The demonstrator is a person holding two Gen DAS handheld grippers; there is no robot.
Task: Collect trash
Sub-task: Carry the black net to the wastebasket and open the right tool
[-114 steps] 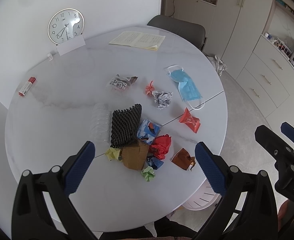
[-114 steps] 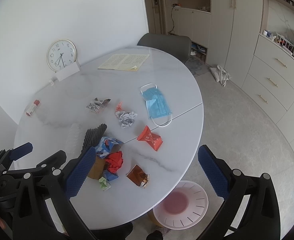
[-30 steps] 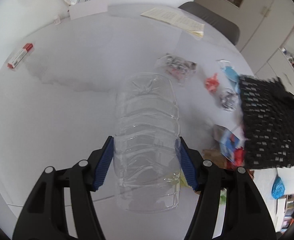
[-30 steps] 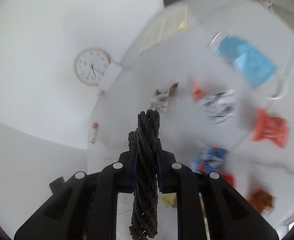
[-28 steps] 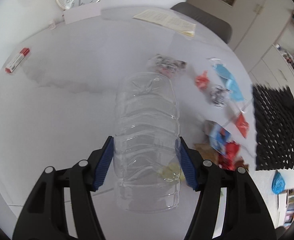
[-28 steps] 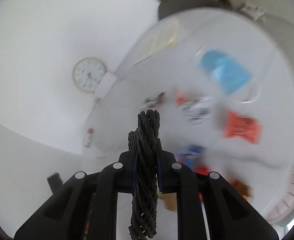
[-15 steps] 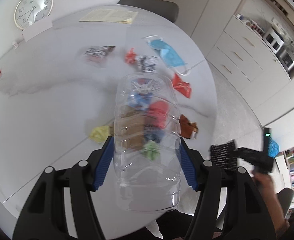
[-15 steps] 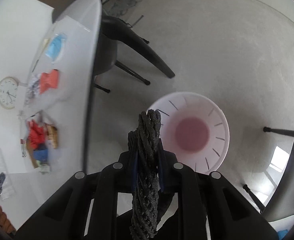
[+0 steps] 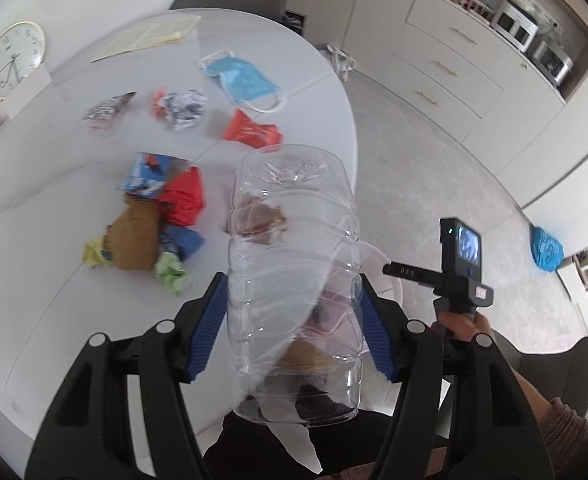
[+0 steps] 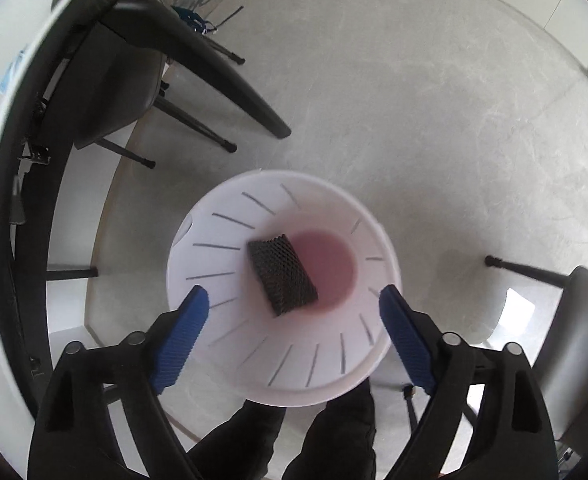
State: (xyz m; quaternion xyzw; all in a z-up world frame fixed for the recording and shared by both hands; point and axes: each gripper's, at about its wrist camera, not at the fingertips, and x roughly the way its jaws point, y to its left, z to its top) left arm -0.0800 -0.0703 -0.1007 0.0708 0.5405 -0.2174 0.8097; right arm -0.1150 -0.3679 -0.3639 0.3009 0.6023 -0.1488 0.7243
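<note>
Table point(image 9: 54, 184): carrying the rest of the litter, mask point(image 9: 240, 78), wrappers, crumpled paper, cardboard.
Bin point(image 10: 230, 344): sitting on the floor just beside the table's edge, directly beneath the right claw.
Bottle point(image 9: 294, 264): lying lengthwise along the left claw's fingers, base pointing away.
Left claw point(image 9: 294, 332): gripping the bottle across its ribbed middle, hanging over the table's near edge; the bin seems to be showing through the plastic, down and to the right.
Right claw point(image 10: 294, 324): jaws opening, nothing between them.
Foam mesh point(image 10: 282, 274): lying inside the bin.
</note>
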